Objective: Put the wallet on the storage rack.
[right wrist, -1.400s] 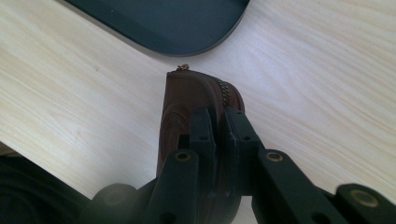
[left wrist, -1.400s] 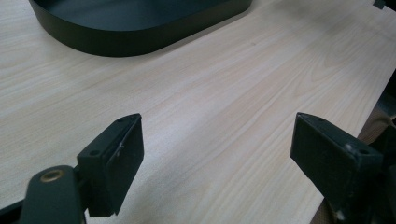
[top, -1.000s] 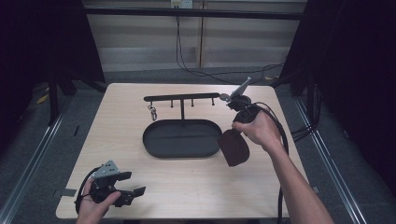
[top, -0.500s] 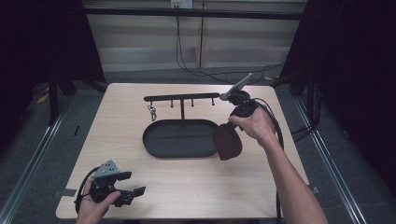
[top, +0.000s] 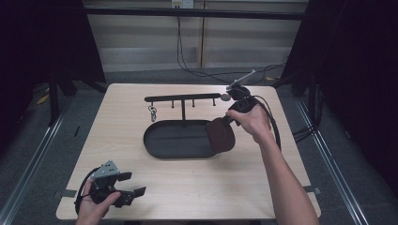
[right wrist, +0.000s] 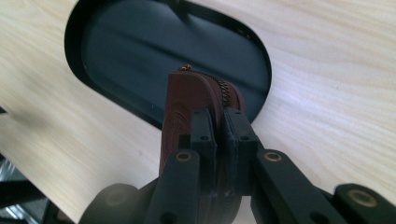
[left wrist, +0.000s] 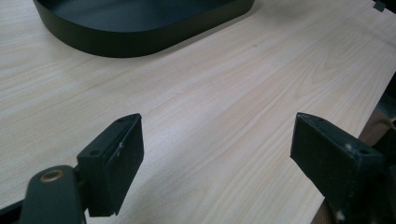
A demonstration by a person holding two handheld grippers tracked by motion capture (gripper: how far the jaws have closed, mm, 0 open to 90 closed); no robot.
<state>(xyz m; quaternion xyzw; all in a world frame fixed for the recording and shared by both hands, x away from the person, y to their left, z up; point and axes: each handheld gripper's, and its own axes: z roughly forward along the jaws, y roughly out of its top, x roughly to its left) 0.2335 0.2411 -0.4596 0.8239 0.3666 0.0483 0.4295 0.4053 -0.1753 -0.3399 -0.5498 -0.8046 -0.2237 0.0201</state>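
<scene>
Fingers of the right gripper (right wrist: 219,135) are closed tight on a flat brown leather pouch with a brass zipper (right wrist: 187,105), the two black pads pinching its edge so that it hangs off their tips. From the high view the right gripper (top: 230,118) is held above the table by the person's right hand (top: 248,119), and the brown pouch (top: 220,135) hangs over the right end of the black oval metal tray (top: 164,149), part of it past the tray's rim. The right gripper view puts the pouch over the dark tray floor (right wrist: 140,56), with its zipper edge turned to the right. Behind the tray stands a thin black rack with a horizontal bar and short pegs (top: 183,98); a small metal key ring (top: 152,112) hangs from a peg near its left end. The left gripper (top: 129,194) sits at the near left corner of the pale wooden table (top: 197,183), held by the left hand (top: 94,208), well apart from the tray. Its jaws stand wide apart with nothing between them, only bare wood grain (left wrist: 210,121), and the tray's rounded wall (left wrist: 140,39) lies beyond.
</scene>
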